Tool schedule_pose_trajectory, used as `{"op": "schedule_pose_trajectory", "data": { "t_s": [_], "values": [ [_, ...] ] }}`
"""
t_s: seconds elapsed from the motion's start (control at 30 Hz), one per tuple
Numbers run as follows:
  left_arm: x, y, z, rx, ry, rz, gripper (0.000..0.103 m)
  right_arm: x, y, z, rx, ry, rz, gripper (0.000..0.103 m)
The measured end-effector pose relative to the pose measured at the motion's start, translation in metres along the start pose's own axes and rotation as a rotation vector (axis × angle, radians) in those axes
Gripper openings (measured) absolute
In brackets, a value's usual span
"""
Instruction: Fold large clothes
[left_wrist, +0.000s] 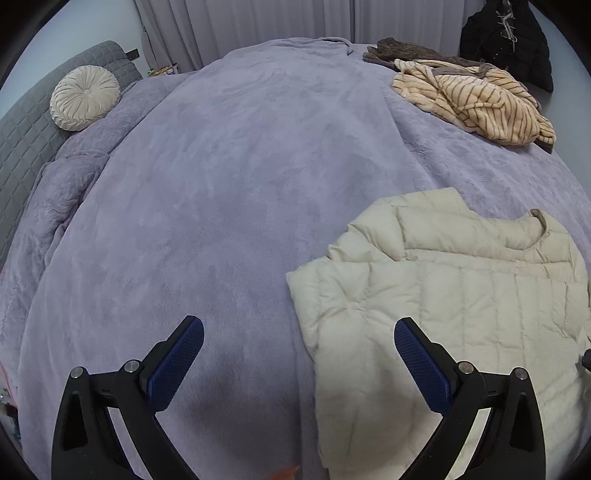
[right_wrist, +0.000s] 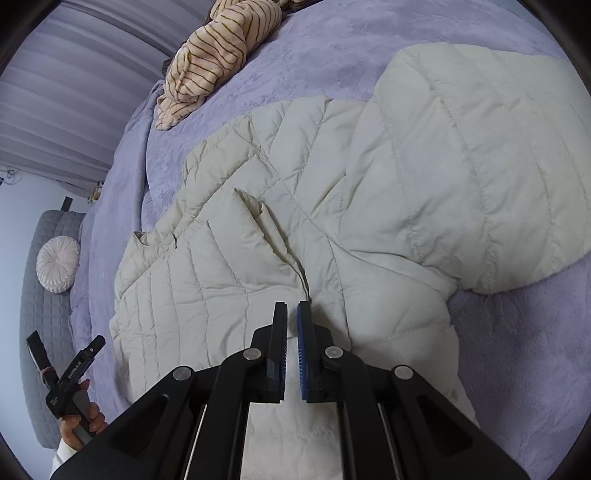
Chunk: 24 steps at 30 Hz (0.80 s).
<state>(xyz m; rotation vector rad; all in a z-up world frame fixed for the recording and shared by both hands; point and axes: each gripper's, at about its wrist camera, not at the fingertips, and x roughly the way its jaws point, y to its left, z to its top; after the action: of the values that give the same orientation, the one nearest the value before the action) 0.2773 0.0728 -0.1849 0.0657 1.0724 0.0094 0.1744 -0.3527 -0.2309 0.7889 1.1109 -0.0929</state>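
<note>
A cream quilted puffer jacket (left_wrist: 443, 295) lies on the lilac bed cover, one sleeve folded across its body; it fills the right wrist view (right_wrist: 332, 184). My left gripper (left_wrist: 299, 332) is open and empty, hovering over the jacket's left edge, one finger over bare cover. My right gripper (right_wrist: 292, 314) is nearly shut above the jacket's front opening, a narrow gap between its pads; nothing shows between them. The left gripper also shows in the right wrist view (right_wrist: 70, 373), held in a hand.
The lilac plush bed cover (left_wrist: 221, 184) spans the bed. A striped beige garment (left_wrist: 476, 103) and a brown one (left_wrist: 399, 51) lie at the far right. A round cream cushion (left_wrist: 85, 98) leans on the grey headboard (left_wrist: 22, 133). A black coat (left_wrist: 506, 40) hangs behind.
</note>
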Motion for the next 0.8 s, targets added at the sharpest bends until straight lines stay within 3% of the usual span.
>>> {"op": "schedule_pose_trajectory", "data": {
  "t_s": [0.03,0.1,0.13,0.3,0.4,0.43,0.8],
  "values": [
    [-0.005,-0.006,-0.004,0.005,0.009,-0.009,0.103,-0.003,-0.001,-0.002,0.004,0.004,0.002,0.014],
    [-0.015,-0.02,-0.015,0.021,0.025,-0.027,0.103,-0.011,-0.004,-0.007,0.013,0.01,0.009,0.051],
    [-0.02,-0.028,-0.021,0.032,0.034,-0.035,0.103,-0.016,-0.005,-0.011,0.014,0.01,0.014,0.056],
    [-0.038,-0.072,-0.051,0.069,0.078,-0.092,0.103,-0.034,-0.012,-0.028,0.002,0.044,0.016,0.059],
    [-0.048,-0.099,-0.064,0.082,0.107,-0.128,0.103,-0.047,-0.022,-0.037,0.019,0.054,0.032,0.077],
    [-0.051,-0.106,-0.069,0.081,0.117,-0.145,0.103,-0.052,-0.025,-0.039,0.027,0.056,0.041,0.079],
    [-0.072,-0.201,-0.095,0.173,0.153,-0.191,0.103,-0.088,-0.091,-0.041,0.173,-0.004,0.048,0.086]
  ]
}}
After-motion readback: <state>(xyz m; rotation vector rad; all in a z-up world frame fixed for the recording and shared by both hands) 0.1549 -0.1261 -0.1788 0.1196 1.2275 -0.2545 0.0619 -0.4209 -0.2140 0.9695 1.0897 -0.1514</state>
